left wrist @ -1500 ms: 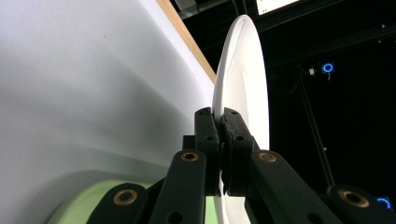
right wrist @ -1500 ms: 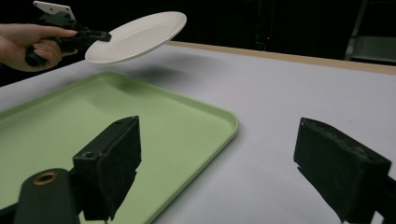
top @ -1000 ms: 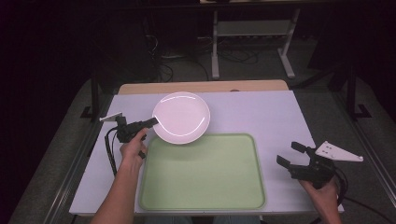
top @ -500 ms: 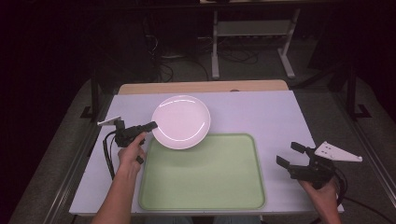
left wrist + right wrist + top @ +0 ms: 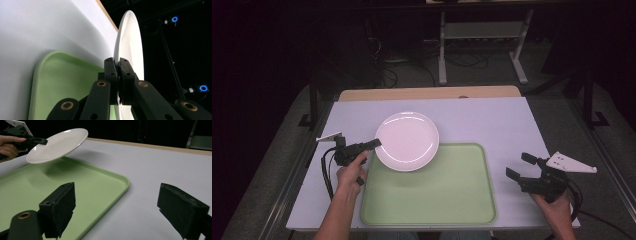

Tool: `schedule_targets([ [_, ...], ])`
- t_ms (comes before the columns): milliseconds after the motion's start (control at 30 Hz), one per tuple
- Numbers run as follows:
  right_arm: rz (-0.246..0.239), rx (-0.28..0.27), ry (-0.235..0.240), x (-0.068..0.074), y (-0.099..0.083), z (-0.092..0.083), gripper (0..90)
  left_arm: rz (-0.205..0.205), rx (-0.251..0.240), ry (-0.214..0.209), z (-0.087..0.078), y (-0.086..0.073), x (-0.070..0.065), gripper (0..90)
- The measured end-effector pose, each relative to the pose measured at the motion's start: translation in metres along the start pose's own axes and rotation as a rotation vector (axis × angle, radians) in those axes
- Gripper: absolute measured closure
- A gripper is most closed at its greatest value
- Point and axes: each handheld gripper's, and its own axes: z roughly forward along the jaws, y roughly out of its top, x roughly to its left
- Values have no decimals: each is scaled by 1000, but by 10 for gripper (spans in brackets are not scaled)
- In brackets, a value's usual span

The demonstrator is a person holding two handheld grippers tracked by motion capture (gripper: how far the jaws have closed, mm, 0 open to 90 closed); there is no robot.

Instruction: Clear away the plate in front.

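dark room behind a matte pale table; left gripper pinches the glossy round white plate's rim above a smooth green tray, its underside hidden; right gripper spread wide.

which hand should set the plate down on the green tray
Left. The left gripper is already shut on the rim of the white plate, holding it tilted in the air over the corner of the green tray. The right gripper is open, off beside the tray.

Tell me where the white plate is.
High view, left of centre: the white plate hangs tilted over the green tray's far-left corner, its rim pinched by the left gripper.
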Motion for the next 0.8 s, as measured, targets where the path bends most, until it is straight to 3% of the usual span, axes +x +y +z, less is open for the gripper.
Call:
schedule_targets([
  [533,2,-5,8,0,0,0,138,22,68,3,5,-26,-4,874],
  [800,3,-13,12,0,1,-2,139,41,101,27,9,-38,-6,874],
])
